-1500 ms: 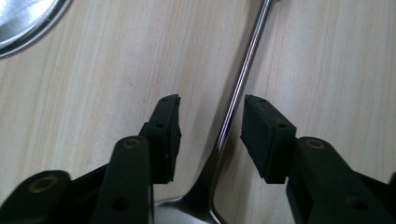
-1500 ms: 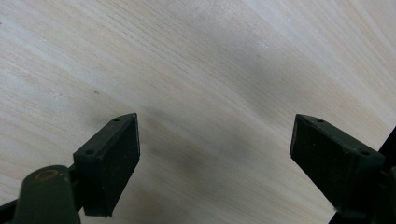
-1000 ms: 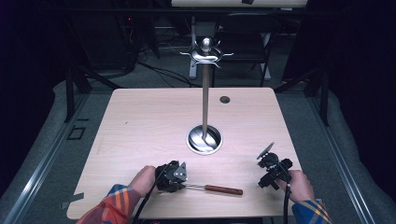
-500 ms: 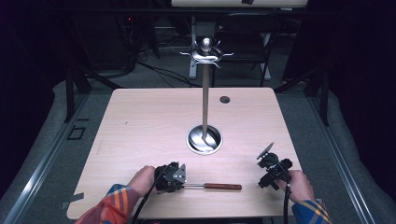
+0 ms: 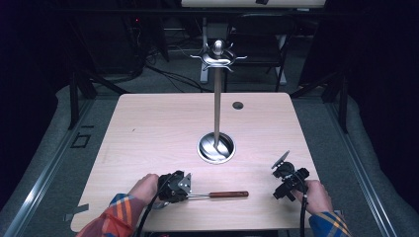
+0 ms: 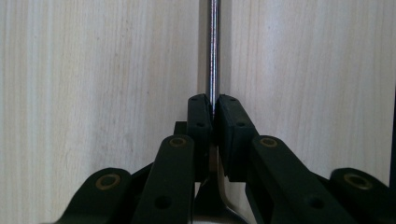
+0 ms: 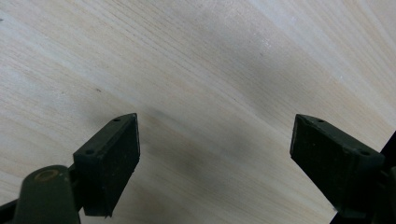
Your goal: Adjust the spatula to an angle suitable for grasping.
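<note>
Left gripper [image 5: 184,190], black two-jaw tool in the person's left hand [image 5: 146,186], is sitting low at the near edge of the pale wood-grain table [image 5: 148,128]. Its tongs are clamping together on the thin shiny steel shaft [image 6: 213,51] of a utensil with a reddish-brown wooden handle [image 5: 228,194]; the jaws have just been closing, with that shaft between them. The utensil is lying flat on the table near the front edge, handle pointing toward the right gripper [image 7: 215,158], well apart from it. Right gripper's tongs are standing wide apart, holding nothing, hovering over bare tabletop at the near right corner. A tall chrome stand with a round base [image 5: 216,146] is standing upright mid-table, behind the utensil.
</note>
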### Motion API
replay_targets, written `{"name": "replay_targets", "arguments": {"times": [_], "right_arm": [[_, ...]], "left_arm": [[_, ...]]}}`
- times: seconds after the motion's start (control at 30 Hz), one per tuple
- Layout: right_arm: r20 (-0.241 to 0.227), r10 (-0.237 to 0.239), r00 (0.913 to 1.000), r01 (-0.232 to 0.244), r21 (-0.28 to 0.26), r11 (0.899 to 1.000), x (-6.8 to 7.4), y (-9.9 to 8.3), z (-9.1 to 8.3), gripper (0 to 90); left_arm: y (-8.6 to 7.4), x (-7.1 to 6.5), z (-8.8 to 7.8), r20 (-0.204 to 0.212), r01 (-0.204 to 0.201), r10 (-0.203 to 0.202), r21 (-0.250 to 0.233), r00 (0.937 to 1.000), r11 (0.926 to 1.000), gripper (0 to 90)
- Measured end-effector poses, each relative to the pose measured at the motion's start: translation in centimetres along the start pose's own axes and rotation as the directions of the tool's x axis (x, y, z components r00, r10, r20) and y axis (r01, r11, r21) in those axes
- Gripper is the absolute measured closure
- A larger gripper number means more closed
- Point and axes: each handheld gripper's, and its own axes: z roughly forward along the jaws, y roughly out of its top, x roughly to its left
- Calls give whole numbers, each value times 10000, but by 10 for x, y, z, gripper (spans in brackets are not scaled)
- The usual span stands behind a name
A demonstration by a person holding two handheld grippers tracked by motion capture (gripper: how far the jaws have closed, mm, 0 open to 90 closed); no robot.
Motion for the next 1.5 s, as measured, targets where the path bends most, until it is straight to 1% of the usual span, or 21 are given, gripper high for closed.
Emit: {"name": "replay_targets", "arguments": {"times": [0.1,0.27,0.4,0.57,0.6,0.67,0.7,0.73,0.77,0.8,0.93,1.0,1.03,1.1,1.13,1.2,1.3,1.37,1.4,1.47,1.5], "right_arm": [[2,-1,10000,1,-10,10000,0,0,0,155],[-10,-27,10000,27,22,10000,0,0,-1,155],[7,-10,10000,10,-28,10000,0,0,0,155],[-12,70,10000,-70,-118,9999,0,-1,0,155],[-8,66,10000,-66,-115,9999,0,-1,0,155],[-8,71,10000,-71,-119,9999,0,-1,0,155],[5,-45,10000,45,2,10000,0,0,-1,155],[-3,-16,10000,16,-52,10000,0,0,0,155],[-3,-16,10000,16,-52,10000,0,0,0,155],[-1,-19,10000,19,-44,10000,0,0,0,155],[-2,-19,10000,19,-43,10000,0,0,-1,155],[-6,-17,10000,17,-40,10000,0,0,0,155],[-3,-19,10000,19,-45,10000,0,0,0,155],[-33,-10,10000,9,-100,9999,1,0,-1,155],[-28,-3,10000,2,-108,9999,1,0,0,155],[-2,-27,10000,27,-76,10000,1,0,0,155],[-11,-19,10000,19,-99,9999,1,0,-1,155],[-4,-24,10000,24,-84,10000,1,0,0,155],[-3,-26,10000,26,-83,10000,1,0,0,155],[-32,-26,10000,26,-85,10000,1,0,0,155],[-33,-20,10000,19,-93,10000,1,0,0,155]], "left_arm": [[-2,1,-1,26,7,-7,69,10000,10000,837],[-9,3,-4,29,191,-192,298,9998,9994,836],[-14,4,-6,-159,239,-232,456,9996,9987,836],[-20,6,-9,-156,362,-354,553,9993,9978,836],[-21,7,-10,-163,392,-382,662,9991,9970,836],[-24,7,-11,-245,540,-525,639,9983,9965,835],[-25,8,-11,-315,593,-573,672,9979,9960,835],[-27,9,-12,-310,727,-705,759,9970,9945,835],[-28,10,-12,-324,747,-724,757,9968,9943,835],[-30,11,-13,-328,914,-891,770,9955,9928,835],[-33,13,-14,-426,1093,-1060,845,9935,9904,834],[-32,13,-15,-421,1233,-1201,837,9919,9888,830],[-30,13,-16,-380,1434,-1412,610,9892,9878,816],[-26,14,-17,-407,1776,-1760,396,9835,9833,717],[-24,14,-17,-507,1764,-1744,373,9834,9836,700],[-20,15,-17,-436,1913,-1905,151,9807,9814,677],[-13,15,-14,-401,2024,-2024,-43,9785,9793,670],[-7,15,-11,-360,2024,-2023,11,9787,9793,678],[-4,15,-9,-470,2068,-2066,2,9773,9784,685],[0,15,-6,-395,2070,-2063,147,9777,9782,693],[2,15,-5,-485,2169,-2161,118,9752,9761,695]]}}
